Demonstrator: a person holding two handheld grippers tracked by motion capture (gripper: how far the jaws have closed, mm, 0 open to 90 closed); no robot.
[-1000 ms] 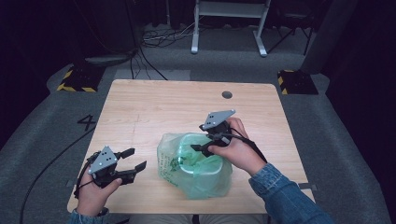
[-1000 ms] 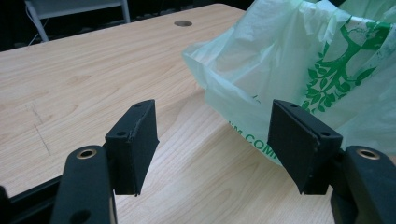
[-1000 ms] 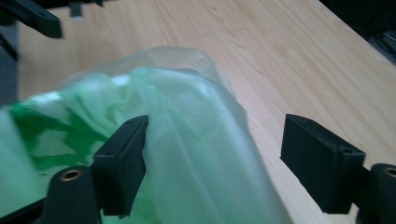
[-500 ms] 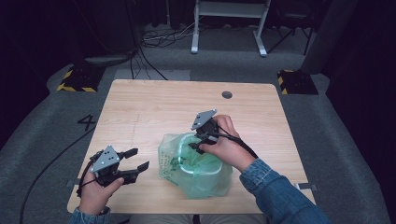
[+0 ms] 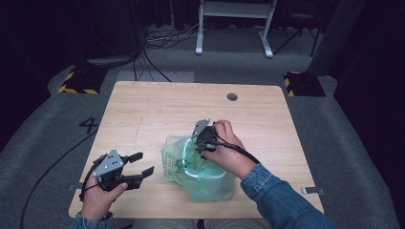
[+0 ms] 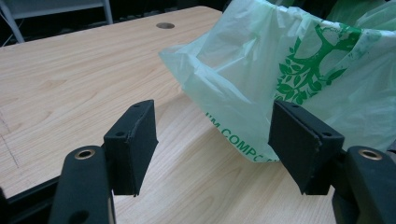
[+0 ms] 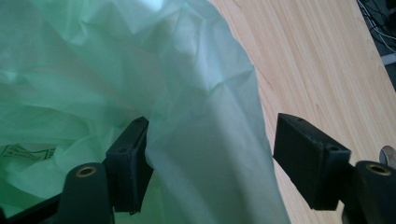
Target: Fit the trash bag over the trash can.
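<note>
— Both grippers spread wide?
— Yes. The right gripper [image 7: 210, 154] straddles the rim of the green compostable bag [image 5: 198, 167] near the table's [image 5: 157, 109] front edge; the left gripper [image 5: 141, 169] hovers just beside it.

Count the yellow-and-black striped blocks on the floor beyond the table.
2: one striped block off the table's far left corner, the other striped block off its far right corner. None seems hidden.
</note>
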